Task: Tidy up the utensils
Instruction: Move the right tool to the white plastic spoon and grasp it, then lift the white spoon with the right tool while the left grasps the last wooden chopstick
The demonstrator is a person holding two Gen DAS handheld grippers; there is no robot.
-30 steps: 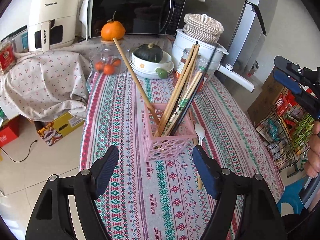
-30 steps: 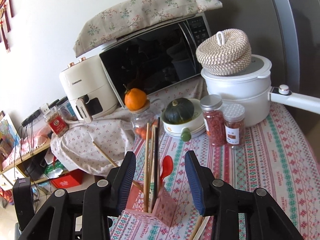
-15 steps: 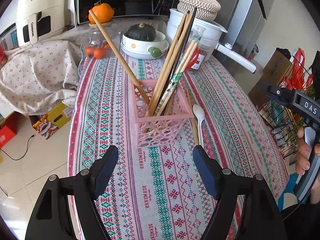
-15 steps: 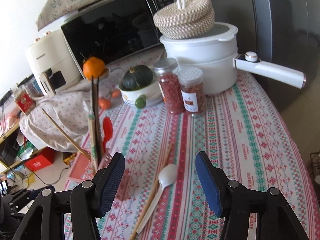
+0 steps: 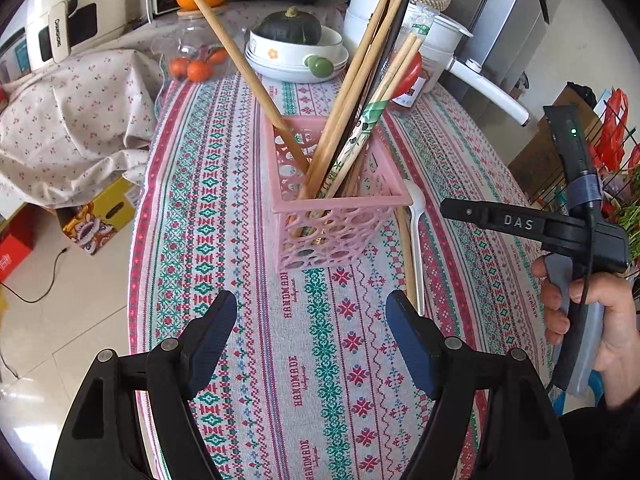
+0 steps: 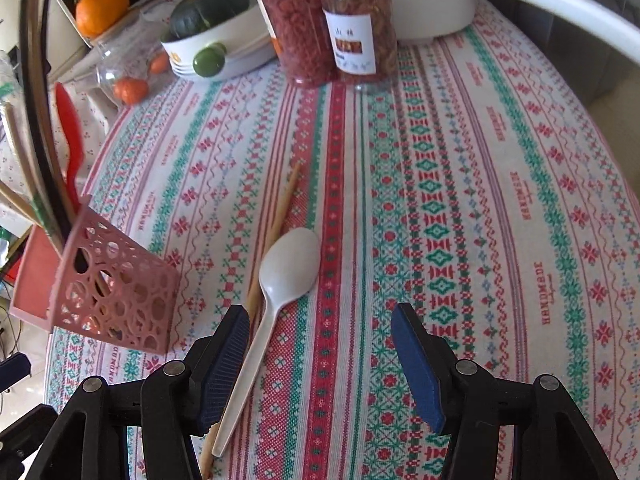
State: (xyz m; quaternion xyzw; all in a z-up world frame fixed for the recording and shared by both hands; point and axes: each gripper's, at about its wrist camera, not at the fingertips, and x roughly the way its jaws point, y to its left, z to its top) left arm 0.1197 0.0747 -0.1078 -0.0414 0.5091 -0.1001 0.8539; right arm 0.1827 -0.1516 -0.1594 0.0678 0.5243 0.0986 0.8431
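A pink lattice basket (image 5: 340, 220) stands mid-table and holds several wooden chopsticks (image 5: 352, 92) and a red spoon (image 6: 70, 140). Just right of it, a white plastic spoon (image 6: 288, 268) and a loose wooden chopstick (image 6: 276, 220) lie side by side on the cloth. My left gripper (image 5: 312, 308) hangs open in front of the basket, with nothing between its fingers. Low over the spoon, my right gripper (image 6: 320, 316) is open. The spoon's handle passes just inside its left finger (image 6: 228, 340), untouched.
On the patterned tablecloth (image 6: 440, 200), two jars of dried food (image 6: 332, 28), a white bowl with a green squash (image 6: 208, 20), a glass jar under an orange (image 5: 200, 40) and a white pot (image 5: 432, 28) crowd the far end. A hand (image 5: 612, 320) holds the right tool.
My right gripper has dropped and tipped down from facing the microwave to just over the spoon, and its jaws have widened. The left gripper has sunk slightly, tilting down toward the basket.
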